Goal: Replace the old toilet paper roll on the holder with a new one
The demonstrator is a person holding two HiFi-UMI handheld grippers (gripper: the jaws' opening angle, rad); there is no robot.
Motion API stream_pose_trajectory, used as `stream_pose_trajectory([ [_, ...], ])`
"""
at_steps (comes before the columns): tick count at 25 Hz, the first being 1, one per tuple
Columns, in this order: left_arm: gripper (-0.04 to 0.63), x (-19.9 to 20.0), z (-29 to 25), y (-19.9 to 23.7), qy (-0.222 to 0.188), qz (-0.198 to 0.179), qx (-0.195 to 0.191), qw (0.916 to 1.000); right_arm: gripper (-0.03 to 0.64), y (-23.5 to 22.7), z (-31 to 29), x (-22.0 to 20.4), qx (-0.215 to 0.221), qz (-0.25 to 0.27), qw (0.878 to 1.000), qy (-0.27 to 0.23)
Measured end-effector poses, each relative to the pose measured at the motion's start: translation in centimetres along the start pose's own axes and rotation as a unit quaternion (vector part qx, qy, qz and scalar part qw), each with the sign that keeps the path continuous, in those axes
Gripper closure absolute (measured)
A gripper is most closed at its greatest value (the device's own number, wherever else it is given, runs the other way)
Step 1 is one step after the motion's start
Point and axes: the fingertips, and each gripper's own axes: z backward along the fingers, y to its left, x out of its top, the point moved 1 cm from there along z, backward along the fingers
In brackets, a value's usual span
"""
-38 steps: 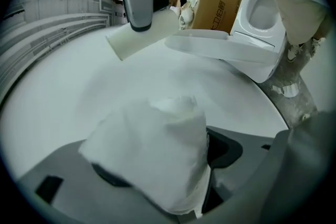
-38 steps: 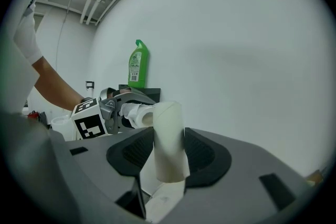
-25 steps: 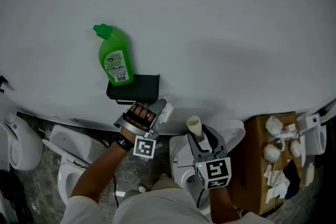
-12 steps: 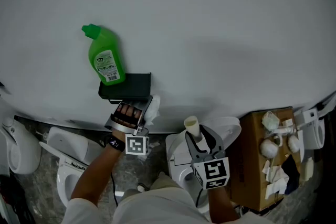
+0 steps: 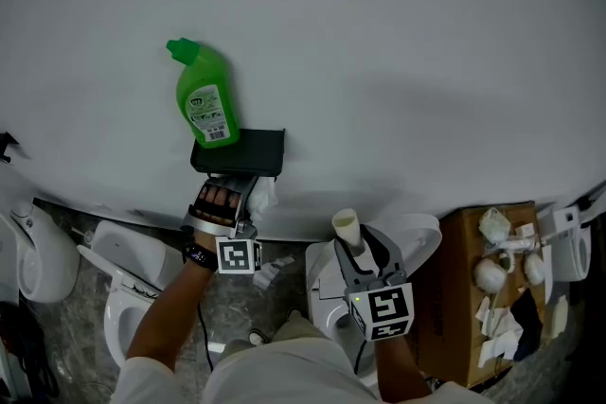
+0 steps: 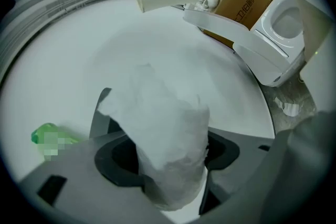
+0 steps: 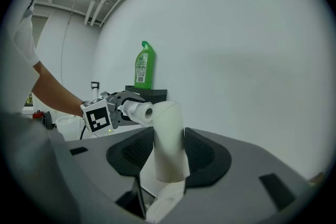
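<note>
A new white toilet paper roll (image 6: 168, 149) sits between the jaws of my left gripper (image 6: 168, 170), which is shut on it. In the head view that gripper (image 5: 248, 191) holds the roll (image 5: 264, 196) just below the black wall holder (image 5: 241, 152). A green cleaner bottle (image 5: 206, 95) stands on top of the holder. My right gripper (image 5: 356, 246) is shut on the bare cardboard tube (image 5: 347, 226), upright over a toilet. In the right gripper view the tube (image 7: 168, 139) fills the jaws of the right gripper (image 7: 168, 162), and the left gripper (image 7: 126, 107) shows beyond it, under the holder (image 7: 149, 94).
The white wall (image 5: 398, 52) fills the upper view. A white toilet (image 5: 417, 241) lies under the right gripper, with further toilets at lower left (image 5: 123, 289). A cardboard box (image 5: 473, 298) with white oddments stands at the right.
My left gripper has carried the new roll leftward and turned, so it is now directly under the black holder. The right gripper and tube have kept still.
</note>
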Motion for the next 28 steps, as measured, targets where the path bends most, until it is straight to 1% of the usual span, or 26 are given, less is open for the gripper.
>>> stream_pose_trajectory([
  [8, 0.291, -1.6, 0.7, 0.1, 0.017, 0.022, -0.002, 0.9996, 0.433, 0.5, 0.9, 0.3, 0.001, 0.002, 1.0, -0.003],
  [11, 0.291, -2.3, 1.1, 0.1, 0.022, 0.028, -0.006, 0.9994, 0.433, 0.4, 1.6, 0.1, 0.002, -0.004, 1.0, -0.003],
  [17, 0.291, -2.9, 1.3, 0.0, 0.029, 0.031, -0.009, 0.9991, 0.431, 1.0, 2.4, 0.6, 0.03, -0.03, 0.999, -0.026],
  [23, 0.287, -2.7, 1.6, -0.1, 0.029, 0.037, -0.019, 0.9987, 0.433, 1.3, 3.4, 0.1, 0.032, -0.034, 0.999, -0.025],
  [28, 0.264, -2.4, 1.7, 0.1, 0.023, 0.071, -0.034, 0.9966, 0.433, 1.3, 3.6, 0.0, 0.033, -0.035, 0.999, -0.023],
])
